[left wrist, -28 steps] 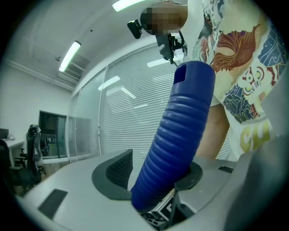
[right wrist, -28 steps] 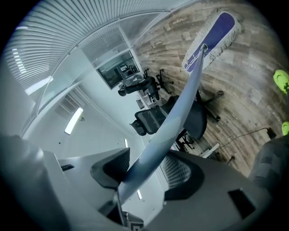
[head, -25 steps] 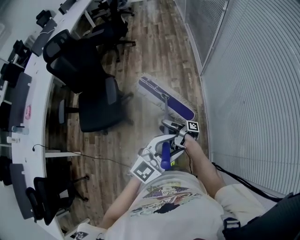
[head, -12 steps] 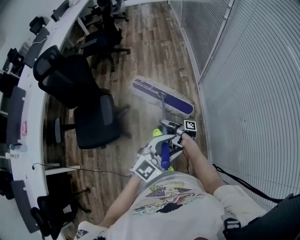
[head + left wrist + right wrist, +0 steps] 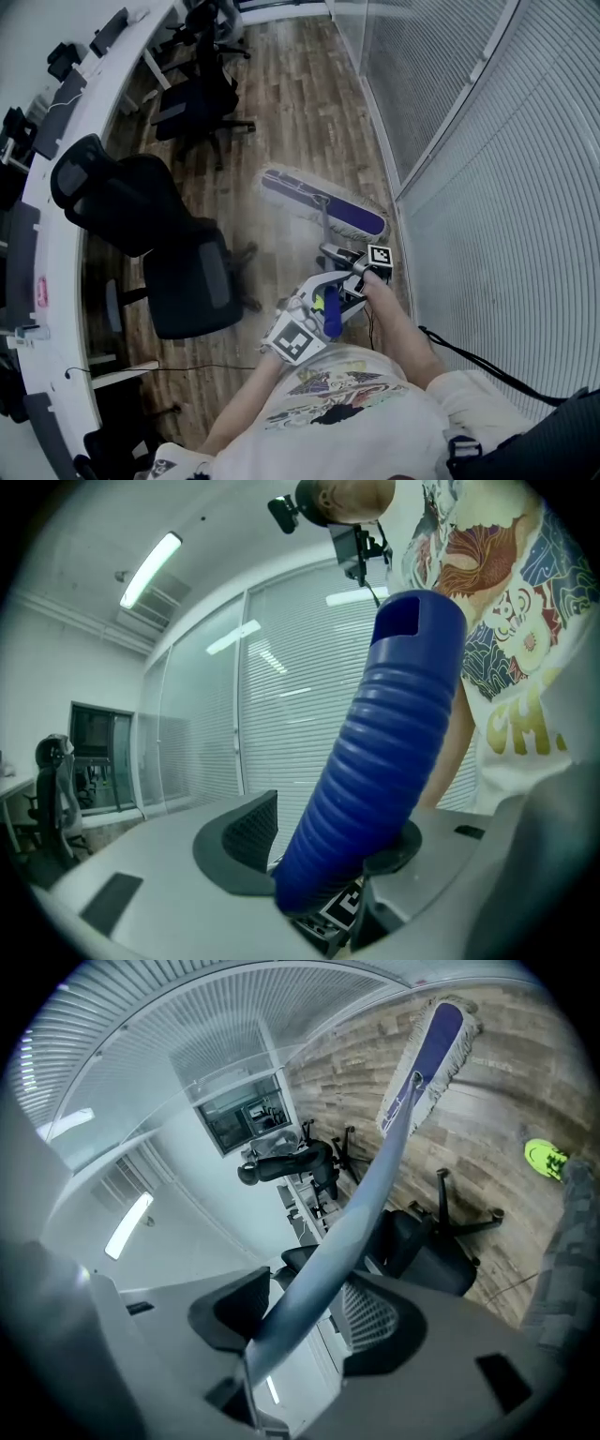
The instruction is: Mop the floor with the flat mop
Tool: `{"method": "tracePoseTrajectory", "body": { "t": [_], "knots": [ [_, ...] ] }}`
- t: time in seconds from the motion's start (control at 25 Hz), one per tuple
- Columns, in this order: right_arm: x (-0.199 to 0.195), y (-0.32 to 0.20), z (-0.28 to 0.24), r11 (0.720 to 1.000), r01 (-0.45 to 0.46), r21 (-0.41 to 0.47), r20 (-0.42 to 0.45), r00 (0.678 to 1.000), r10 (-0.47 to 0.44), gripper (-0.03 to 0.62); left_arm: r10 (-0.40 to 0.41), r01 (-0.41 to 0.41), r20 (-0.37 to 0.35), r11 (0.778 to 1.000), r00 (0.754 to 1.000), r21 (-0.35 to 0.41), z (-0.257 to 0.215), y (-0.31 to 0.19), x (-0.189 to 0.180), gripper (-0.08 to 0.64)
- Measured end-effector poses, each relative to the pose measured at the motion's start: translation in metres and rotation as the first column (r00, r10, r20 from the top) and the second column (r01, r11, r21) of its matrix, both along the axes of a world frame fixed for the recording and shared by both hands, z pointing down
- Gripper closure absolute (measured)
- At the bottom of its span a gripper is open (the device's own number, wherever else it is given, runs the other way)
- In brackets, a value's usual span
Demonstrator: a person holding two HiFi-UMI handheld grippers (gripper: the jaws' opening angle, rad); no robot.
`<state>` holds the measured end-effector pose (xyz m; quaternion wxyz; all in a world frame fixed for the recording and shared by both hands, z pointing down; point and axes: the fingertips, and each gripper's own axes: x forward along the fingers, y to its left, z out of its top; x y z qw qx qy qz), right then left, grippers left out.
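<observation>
Flat mop point(image 5: 323, 203) between office chair point(image 5: 183, 281), blinds wall point(image 5: 487, 187)

Tongs point(image 5: 328, 860) clamp blue mop handle point(image 5: 384, 752)

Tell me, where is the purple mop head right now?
In the head view the mop head lies flat on the wooden floor, right of centre, between the black office chair and the slatted wall.

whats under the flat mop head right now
The mop head lies flat on the wood plank floor. The strip of floor directly beneath it is covered, so nothing there can be seen.
</observation>
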<state>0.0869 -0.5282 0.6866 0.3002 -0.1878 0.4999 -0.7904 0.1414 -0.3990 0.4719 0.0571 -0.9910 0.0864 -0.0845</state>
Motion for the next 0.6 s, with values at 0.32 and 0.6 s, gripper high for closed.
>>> {"method": "tracePoseTrajectory", "body": {
  "t": [0.32,0.6],
  "knots": [
    [-0.003,-0.104,-0.001,0.999,-0.044,-0.008,-0.036,0.998,0.044,0.367,0.007,-0.007,-0.027,1.0,1.0,-0.003,-0.003,-0.103,-0.012,0.367],
    [0.003,-0.14,0.005,0.999,-0.043,-0.015,-0.051,0.998,0.042,0.367,-0.008,0.008,-0.036,1.0,0.999,-0.001,0.007,-0.137,-0.007,0.367]
  ]
}}
